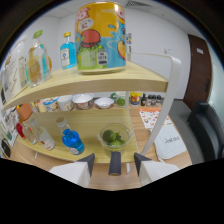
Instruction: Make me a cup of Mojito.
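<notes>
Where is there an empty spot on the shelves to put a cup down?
Bare wood shows on the lower shelf between the blue bottle and the glass bowl of limes, just ahead of the open tool. The back row of bowls is crowded. Up top, the big colourful can and bottles fill most room.

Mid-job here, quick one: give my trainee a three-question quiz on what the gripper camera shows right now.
1. True or false: the clear glass bowl of green limes sits on the lower wooden shelf, just ahead of the gripper.
2. Which shelf holds the large colourful cartoon-printed canister: A upper, B lower?
3. What lies on its side beside the bowl?

Key
1. True.
2. A, the upper wooden shelf.
3. A blue glass bottle.
</notes>
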Tool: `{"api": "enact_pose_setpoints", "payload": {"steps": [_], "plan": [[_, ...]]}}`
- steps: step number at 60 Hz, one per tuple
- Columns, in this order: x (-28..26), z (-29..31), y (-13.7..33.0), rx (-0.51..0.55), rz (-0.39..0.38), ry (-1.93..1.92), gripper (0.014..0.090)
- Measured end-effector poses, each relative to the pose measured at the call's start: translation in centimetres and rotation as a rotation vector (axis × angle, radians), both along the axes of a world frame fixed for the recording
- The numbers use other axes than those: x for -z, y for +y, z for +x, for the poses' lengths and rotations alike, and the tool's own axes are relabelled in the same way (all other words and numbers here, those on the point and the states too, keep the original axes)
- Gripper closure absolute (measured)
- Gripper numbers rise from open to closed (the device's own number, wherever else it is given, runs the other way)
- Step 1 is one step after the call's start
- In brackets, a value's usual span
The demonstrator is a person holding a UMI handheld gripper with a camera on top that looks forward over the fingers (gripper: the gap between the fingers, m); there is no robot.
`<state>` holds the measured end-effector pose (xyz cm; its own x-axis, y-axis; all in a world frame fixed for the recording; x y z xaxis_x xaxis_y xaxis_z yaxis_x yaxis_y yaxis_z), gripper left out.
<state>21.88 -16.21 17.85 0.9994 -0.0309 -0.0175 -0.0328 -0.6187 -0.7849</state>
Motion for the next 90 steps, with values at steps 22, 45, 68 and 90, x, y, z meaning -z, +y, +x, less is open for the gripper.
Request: {"api": "enact_pose_setpoints", "payload": {"steps": [22, 45, 68, 90], "plan": [[2.0, 0.3, 1.0, 0.005, -0.071, 0.027, 0.0865], [-0.8, 0.1, -0.7, 0.024, -0.008, -0.002, 0.089], [-0.7, -7.7, -7.5, -0.006, 0.029, 0.019, 0.0891], [-1.1, -9.3, -7.0, -0.099, 0.144, -0.422, 0.089]]}}
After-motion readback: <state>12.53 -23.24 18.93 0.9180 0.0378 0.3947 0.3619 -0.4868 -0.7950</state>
